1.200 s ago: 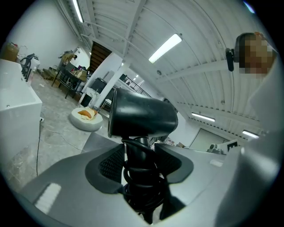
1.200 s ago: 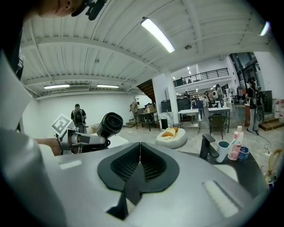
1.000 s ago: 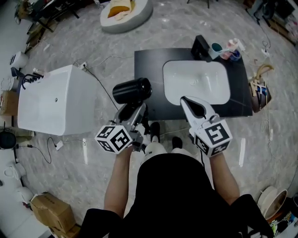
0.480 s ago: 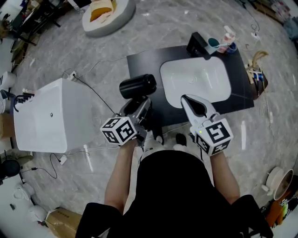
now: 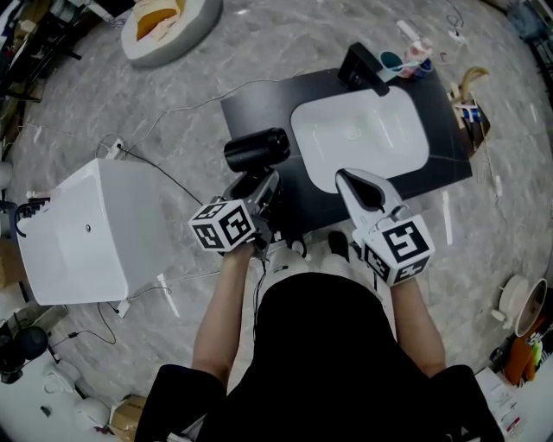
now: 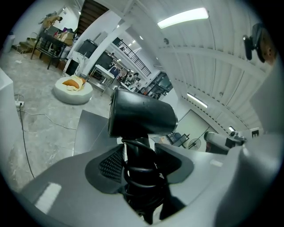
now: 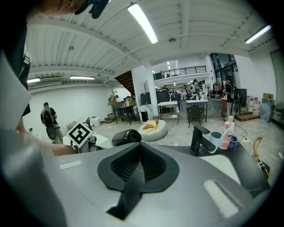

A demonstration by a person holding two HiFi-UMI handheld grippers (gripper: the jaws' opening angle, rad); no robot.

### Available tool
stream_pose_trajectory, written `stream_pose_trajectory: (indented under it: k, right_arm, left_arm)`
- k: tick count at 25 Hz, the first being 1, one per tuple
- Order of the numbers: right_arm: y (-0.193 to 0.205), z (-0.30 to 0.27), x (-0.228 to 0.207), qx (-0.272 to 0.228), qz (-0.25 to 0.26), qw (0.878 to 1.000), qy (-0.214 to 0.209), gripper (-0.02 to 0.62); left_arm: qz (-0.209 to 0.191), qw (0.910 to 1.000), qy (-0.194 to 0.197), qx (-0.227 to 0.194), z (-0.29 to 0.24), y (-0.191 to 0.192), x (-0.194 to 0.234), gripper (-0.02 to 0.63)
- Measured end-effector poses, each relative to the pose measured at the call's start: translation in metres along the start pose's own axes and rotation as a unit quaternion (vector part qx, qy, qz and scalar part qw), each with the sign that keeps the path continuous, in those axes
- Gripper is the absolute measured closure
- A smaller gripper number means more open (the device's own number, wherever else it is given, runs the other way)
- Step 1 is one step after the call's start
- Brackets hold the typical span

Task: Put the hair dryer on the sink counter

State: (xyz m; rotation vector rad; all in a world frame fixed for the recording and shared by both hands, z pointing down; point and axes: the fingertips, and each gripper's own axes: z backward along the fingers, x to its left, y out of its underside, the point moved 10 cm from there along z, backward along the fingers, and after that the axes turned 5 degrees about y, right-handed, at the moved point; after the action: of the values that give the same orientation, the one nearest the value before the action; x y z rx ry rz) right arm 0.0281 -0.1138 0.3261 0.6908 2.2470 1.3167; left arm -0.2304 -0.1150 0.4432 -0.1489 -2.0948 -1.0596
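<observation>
Left gripper [image 5: 257, 192] is clamped on the handle of a black hair dryer [image 5: 257, 148], its two dark pads pressing the handle from either side. In the left gripper view the left gripper [image 6: 140, 165] shows the hair dryer [image 6: 141, 117] standing upright out of the jaws, its stubby barrel lying crosswise on top, and a black cord [image 6: 138, 174] coiled round the handle between the pads. Seen from the head camera, the dryer is held over the left end of the dark sink counter [image 5: 251, 110]; no view shows whether it touches the top.

The right gripper [image 5: 351, 180] sits to the right, near the front edge of the counter. Its jaws are pressed together with nothing between them, as the right gripper [image 7: 136, 153] confirms in its own view.

A white basin [image 5: 363, 136] is set into the right part of the counter. At the far edge stands a black faucet [image 5: 363, 67], with cups [image 5: 406, 59] just beside it to the right. On the grey marbled floor [image 5: 285, 34], a white cabinet [image 5: 82, 229] stands to the left, well apart from the counter, and a round cushion [image 5: 168, 22] lies far left.
</observation>
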Motion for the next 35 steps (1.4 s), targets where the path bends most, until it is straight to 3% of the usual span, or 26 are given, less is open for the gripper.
stream_pose_trajectory:
  k: [19,28,35]
  right_arm:
    - [0.017,-0.029,0.007,0.044,-0.034,0.998,0.031,0.584]
    - [0.023,-0.032,0.005,0.058,-0.035,0.997,0.032,0.584]
    - [0.032,-0.032,0.005,0.069,-0.039,0.996,0.036,0.584]
  left_arm:
    - [0.005,0.9938,-0.047,0.101,-0.048,0.014,0.059,0.393]
    - [0.027,0.99,-0.062,0.123,-0.065,0.029,0.072,0.393]
    - [0.02,0.9851,-0.087,0.147,-0.074,0.037,0.082,0.392]
